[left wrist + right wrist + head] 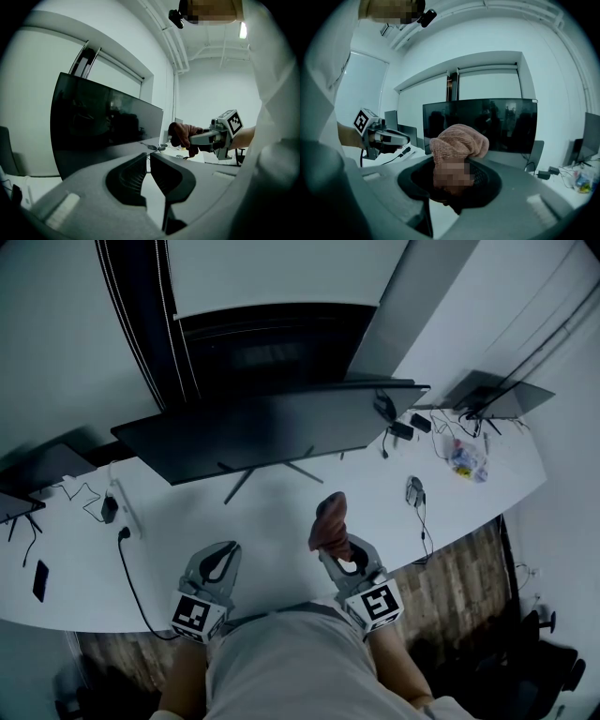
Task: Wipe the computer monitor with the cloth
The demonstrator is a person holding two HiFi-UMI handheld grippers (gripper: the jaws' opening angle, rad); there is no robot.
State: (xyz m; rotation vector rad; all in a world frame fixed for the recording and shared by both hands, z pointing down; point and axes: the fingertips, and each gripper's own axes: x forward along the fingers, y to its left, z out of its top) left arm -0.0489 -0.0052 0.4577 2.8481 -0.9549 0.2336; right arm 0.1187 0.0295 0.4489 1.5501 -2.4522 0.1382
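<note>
Pinkish-brown terry cloth (331,519) clamped in right gripper (337,546), before wide black monitor (262,432).
Soft, light; best held mid-bunch. Left gripper (217,564) closed, empty.

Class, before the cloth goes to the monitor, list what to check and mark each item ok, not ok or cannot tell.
1. Right tool shut on the cloth: ok.
2. Cloth sticks out past the jaws: ok.
3. Monitor upright on the desk, screen facing the person: ok.
4. Left tool empty, jaws together, clear of the cloth: ok.
5. Cloth touching the screen: not ok, there is a gap.
6. Cloth clean: cannot tell.
</note>
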